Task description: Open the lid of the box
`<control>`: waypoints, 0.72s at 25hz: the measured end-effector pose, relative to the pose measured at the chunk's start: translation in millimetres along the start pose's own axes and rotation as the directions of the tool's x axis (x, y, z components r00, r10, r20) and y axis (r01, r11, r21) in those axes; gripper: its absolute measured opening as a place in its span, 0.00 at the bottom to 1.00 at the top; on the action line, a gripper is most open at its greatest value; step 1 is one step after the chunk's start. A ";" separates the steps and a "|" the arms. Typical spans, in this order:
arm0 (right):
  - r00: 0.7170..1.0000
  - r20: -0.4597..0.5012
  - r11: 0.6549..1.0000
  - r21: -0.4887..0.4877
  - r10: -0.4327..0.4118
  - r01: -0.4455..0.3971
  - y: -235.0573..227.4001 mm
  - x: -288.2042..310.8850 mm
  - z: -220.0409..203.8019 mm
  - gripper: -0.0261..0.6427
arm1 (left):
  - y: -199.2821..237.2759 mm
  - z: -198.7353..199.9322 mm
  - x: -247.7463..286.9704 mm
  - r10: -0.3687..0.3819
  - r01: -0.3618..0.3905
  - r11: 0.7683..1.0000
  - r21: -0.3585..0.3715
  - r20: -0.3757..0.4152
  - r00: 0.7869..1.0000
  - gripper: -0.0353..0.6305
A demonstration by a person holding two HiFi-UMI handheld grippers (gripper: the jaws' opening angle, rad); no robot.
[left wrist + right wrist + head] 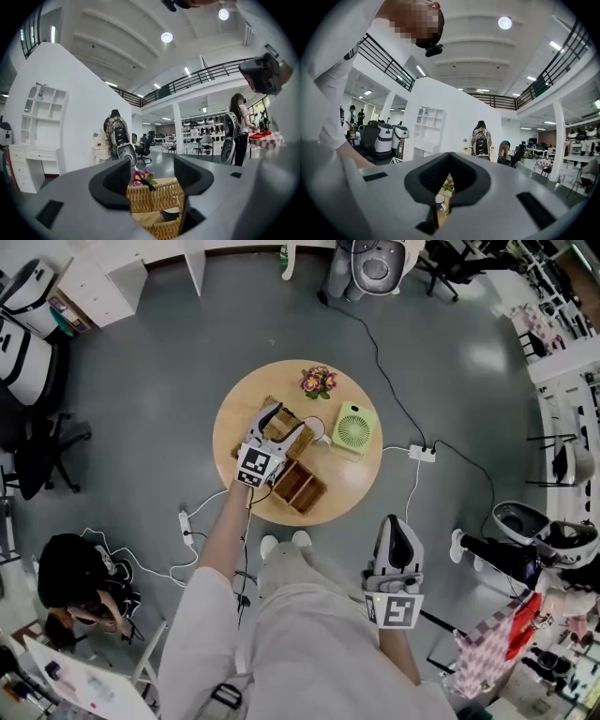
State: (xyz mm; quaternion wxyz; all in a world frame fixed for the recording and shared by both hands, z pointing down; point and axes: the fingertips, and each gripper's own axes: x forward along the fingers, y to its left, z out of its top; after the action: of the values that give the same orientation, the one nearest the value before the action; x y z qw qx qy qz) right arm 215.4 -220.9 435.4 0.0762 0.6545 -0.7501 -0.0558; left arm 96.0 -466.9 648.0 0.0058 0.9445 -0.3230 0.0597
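Bright, even indoor light throughout; comes from round ceiling lamps [167, 37] and strip lights [186, 71] overhead; leaves a pale patch of glare on the grey floor [487, 357] in the head view; casts only soft, faint shadows; bends straight lines hard toward the dark round edges in both gripper views; blurs the near bodies of the left gripper [152, 180] and right gripper [449, 161]; keeps the distance fairly sharp.

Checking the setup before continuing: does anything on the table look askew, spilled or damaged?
Nothing stands out. The wicker box sits on the round table with its lid open, nothing spilled; the left claw is open at the lid.
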 end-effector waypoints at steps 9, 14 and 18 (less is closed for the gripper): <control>0.998 0.054 0.998 0.051 0.042 -0.045 -6.1 -3.4 15.9 0.02 | -46.1 103.6 -67.6 0.013 -0.017 0.999 0.043 0.089 0.996 0.54; 0.995 0.068 0.994 0.081 0.067 -0.073 -16.5 -8.3 19.5 0.02 | -80.9 160.3 -115.8 0.133 -0.145 0.986 0.082 0.140 0.981 0.19; 0.992 0.068 0.987 0.116 0.103 -0.110 -7.5 -13.7 20.0 0.01 | -95.8 181.9 -159.3 0.255 -0.268 0.961 0.062 0.163 0.953 0.04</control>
State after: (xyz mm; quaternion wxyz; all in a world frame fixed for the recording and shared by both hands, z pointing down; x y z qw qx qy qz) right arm 220.7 -208.7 413.9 0.0165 0.6148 -0.7881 -0.0268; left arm 49.4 -303.1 451.5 -0.0667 0.8945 -0.4421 0.0004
